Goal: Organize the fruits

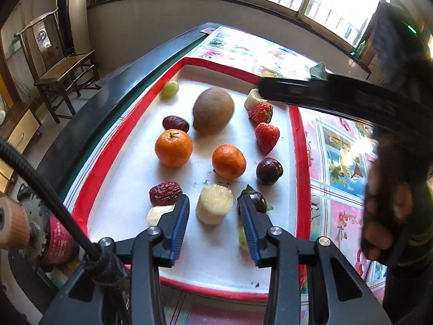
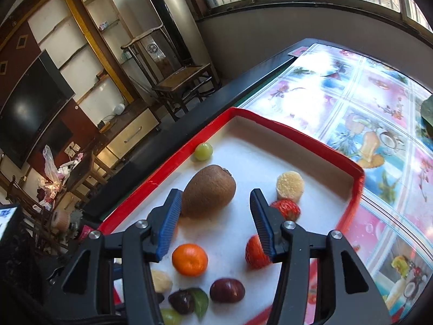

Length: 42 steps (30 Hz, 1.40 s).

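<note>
The red-rimmed tray (image 1: 299, 146) lies on the patterned surface (image 2: 379, 124) and holds all the fruit, with the brown kiwi (image 1: 213, 111) as the landmark near its middle. Around the kiwi lie a green grape (image 1: 169, 88) at the far rim, two strawberries (image 1: 266, 135) to its right, and two oranges (image 1: 173, 147) nearer the camera. The left gripper (image 1: 213, 203) hangs with fingers spread beside a pale cut chunk (image 1: 213, 203), pinching nothing, while the right gripper (image 2: 216, 197) hovers spread right at the kiwi, the fruit just off its left pad.
</note>
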### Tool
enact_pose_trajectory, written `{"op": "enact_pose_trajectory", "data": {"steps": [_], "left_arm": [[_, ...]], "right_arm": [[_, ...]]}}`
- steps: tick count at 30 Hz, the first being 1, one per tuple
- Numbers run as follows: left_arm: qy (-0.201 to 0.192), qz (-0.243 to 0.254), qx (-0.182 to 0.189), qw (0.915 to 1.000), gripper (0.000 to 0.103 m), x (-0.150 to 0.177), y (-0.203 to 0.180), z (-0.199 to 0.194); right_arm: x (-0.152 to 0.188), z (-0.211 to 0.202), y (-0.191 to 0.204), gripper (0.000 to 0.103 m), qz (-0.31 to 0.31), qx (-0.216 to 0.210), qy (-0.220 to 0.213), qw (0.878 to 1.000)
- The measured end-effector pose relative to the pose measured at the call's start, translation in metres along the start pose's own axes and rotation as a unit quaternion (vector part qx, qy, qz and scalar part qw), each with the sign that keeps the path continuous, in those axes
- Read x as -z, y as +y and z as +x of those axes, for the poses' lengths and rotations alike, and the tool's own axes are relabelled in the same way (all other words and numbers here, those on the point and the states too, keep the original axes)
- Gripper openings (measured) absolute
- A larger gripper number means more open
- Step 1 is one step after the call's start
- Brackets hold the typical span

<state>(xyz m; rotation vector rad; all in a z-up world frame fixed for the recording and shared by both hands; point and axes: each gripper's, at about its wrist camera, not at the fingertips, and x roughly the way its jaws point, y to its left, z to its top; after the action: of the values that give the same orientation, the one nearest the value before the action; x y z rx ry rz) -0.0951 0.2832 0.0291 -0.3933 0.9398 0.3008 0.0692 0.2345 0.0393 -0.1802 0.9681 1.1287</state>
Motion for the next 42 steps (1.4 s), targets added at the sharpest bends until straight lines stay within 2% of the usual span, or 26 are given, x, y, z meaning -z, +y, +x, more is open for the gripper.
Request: {"op": "enact_pose_trajectory", "data": {"steps": [3, 5, 7, 10, 17, 22, 26, 33, 37, 42], "left_arm": [[-0.009, 0.001, -0.007, 0.9999, 0.045, 0.004, -0.002, -0.010], [-0.021, 0.000, -0.019, 0.9996, 0.060, 0.008, -0.005, -0.018], [-0.031, 0.000, -0.039, 0.9987, 0.071, 0.012, -0.009, -0.026], [-0.039, -0.006, -0.055, 0.9977, 0.079, 0.018, -0.012, -0.038], [-0.046, -0.004, -0.110, 0.9928, 0.079, 0.032, -0.020, -0.055], [-0.055, 0.004, -0.142, 0.9883, 0.080, 0.047, -0.026, -0.065], [-0.057, -0.001, -0.151, 0.9869, 0.080, 0.053, -0.026, -0.072], [-0.069, -0.013, -0.158, 0.9849, 0.080, 0.062, -0.025, -0.085], [-0.078, -0.019, -0.159, 0.9841, 0.080, 0.064, -0.025, -0.090], [-0.083, -0.021, -0.156, 0.9840, 0.081, 0.065, -0.024, -0.093]], "right_arm": [[0.009, -0.022, -0.004, 0.055, 0.007, -0.001, -0.011, 1.000], [0.014, -0.037, -0.008, 0.055, 0.011, -0.001, -0.015, 1.000], [0.022, -0.051, -0.013, 0.057, 0.014, -0.002, -0.016, 1.000], [0.033, -0.068, -0.017, 0.062, 0.009, -0.005, -0.017, 1.000], [0.060, -0.090, -0.028, 0.076, -0.032, -0.032, -0.003, 0.999], [0.076, -0.101, -0.023, 0.079, -0.078, -0.054, 0.018, 0.995], [0.090, -0.110, -0.009, 0.080, -0.138, -0.054, 0.027, 0.989], [0.114, -0.120, 0.019, 0.082, -0.236, -0.038, 0.018, 0.971], [0.123, -0.117, 0.030, 0.082, -0.269, -0.028, 0.022, 0.963], [0.127, -0.112, 0.039, 0.082, -0.282, -0.035, 0.029, 0.958]]}}
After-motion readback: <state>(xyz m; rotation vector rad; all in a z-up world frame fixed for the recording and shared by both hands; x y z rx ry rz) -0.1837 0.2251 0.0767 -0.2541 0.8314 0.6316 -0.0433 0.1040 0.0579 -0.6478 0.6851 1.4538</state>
